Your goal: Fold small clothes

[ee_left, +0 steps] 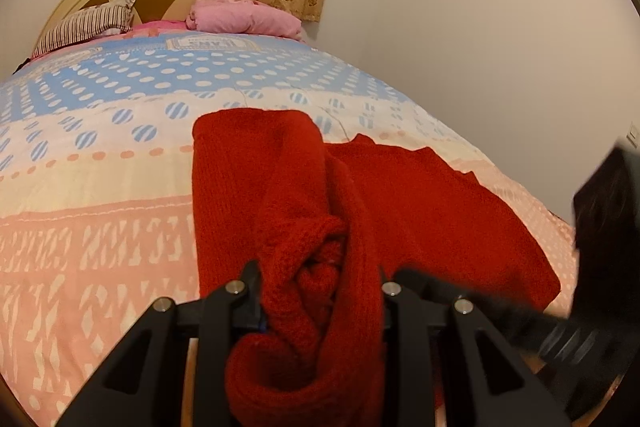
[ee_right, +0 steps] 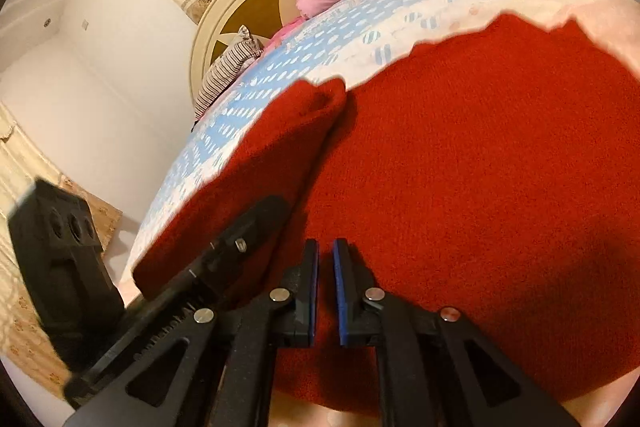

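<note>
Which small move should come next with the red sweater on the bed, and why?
Probably carry the bunched fold across and lay it flat. The left hand-held gripper clamps a thick roll of the red knit sweater, while the rest lies spread on the bedspread.

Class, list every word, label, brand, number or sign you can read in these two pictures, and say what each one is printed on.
Nothing can be read with certainty.
Pale emblem on the blue-dotted, pink-patterned bedspread: has lettering, too small and distorted to read.
Raised lettering on the black plastic left gripper, seen from the right wrist: too blurred to read.
Red knitted sweater: no label visible.
</note>
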The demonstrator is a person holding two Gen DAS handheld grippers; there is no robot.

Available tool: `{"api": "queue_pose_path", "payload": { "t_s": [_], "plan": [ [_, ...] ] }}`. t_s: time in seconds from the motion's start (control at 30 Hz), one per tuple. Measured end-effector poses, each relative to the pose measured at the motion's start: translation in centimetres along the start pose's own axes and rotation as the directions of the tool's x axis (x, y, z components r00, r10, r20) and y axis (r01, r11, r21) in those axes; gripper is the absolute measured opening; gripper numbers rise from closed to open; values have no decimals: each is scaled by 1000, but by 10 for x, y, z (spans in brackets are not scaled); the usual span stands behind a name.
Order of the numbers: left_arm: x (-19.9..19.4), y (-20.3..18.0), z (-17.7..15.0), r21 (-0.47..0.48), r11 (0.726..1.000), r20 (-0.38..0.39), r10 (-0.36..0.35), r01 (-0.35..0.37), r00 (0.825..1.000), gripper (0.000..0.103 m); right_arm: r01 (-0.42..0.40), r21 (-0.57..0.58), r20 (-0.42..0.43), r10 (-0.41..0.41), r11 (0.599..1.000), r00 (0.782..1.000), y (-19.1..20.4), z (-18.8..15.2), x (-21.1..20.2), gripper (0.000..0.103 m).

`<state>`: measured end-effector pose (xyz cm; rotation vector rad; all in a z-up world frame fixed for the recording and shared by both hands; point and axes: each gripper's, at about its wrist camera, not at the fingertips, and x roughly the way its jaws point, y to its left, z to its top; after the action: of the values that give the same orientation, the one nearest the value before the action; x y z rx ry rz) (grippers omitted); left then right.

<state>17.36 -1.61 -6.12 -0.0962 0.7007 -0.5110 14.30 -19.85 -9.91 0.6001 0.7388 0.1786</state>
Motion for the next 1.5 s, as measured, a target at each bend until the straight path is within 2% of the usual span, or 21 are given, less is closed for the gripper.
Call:
{"api": "queue_pose_path", "payload": {
  "t_s": [0.03, 0.1, 0.17, 0.23, 0.37, 0.5, 0.57, 0.6, 0.63, 0.67, 0.7, 0.77, 0.83, 1.0, 1.1, 1.5],
  "plan": [
    [0, 0, 0, -1, 1000, 1, -2, 2, 1000, 31, -12, -2, 15, 12, 1000, 1000, 1, 8, -6, 9],
    [2, 1, 1, -7, 1000, 2, -5, 5, 1000, 31, -56, 10, 16, 56, 998, 998, 3, 26, -12, 25],
    [2, 1, 1, -5, 1000, 2, -4, 4, 1000, 31, -75, 30, -8, 76, 997, 997, 5, 45, -8, 65],
    [2, 0, 1, -5, 1000, 2, -2, 2, 1000, 31, -122, 49, -42, 124, 991, 991, 7, 57, 3, 69],
    [2, 1, 1, -6, 1000, 2, -3, 3, 1000, 31, -175, 86, -161, 187, 981, 969, 15, 70, 40, 69],
    [2, 3, 1, -17, 1000, 6, -12, 12, 1000, 33, -154, 55, -233, 163, 986, 959, 25, 76, 70, 69],
    [2, 3, 1, -23, 1000, 11, -13, 13, 1000, 33, -129, 8, -244, 127, 992, 961, 31, 76, 77, 67],
    [2, 3, 1, -25, 1000, 12, -11, 12, 1000, 33, -93, -46, -244, 79, 995, 967, 36, 76, 80, 62],
    [2, 3, 1, -27, 1000, 13, -6, 7, 1000, 33, -66, -82, -238, 45, 994, 970, 40, 76, 82, 45],
    [1, 3, 1, -30, 1000, 17, 10, -9, 1000, 33, -46, -118, -240, 17, 992, 971, 43, 74, 84, 35],
    [1, 3, 1, -32, 999, 20, 28, -27, 999, 33, -45, -122, -238, 15, 992, 971, 44, 74, 85, 33],
    [-3, 0, 1, -30, 997, 38, 68, -67, 997, 33, -52, -110, -217, 27, 993, 976, 39, 77, 83, 22],
    [-6, -4, 2, -26, 997, 49, 78, -77, 996, 32, -58, -118, -195, 35, 991, 980, 37, 78, 76, 19],
    [-10, -17, 9, -39, 999, 63, 27, -25, 998, 30, -57, -185, -148, 29, 981, 989, 44, 85, 56, 17],
    [-6, -32, 13, -13, 1000, 62, 25, -24, 998, 30, -52, -201, -130, 26, 978, 991, 42, 93, 42, 17],
    [24, -96, 18, 91, 996, 18, -19, 17, 1000, 30, 18, -191, -93, -37, 981, 995, -20, 115, -7, 17]
  ]
}}
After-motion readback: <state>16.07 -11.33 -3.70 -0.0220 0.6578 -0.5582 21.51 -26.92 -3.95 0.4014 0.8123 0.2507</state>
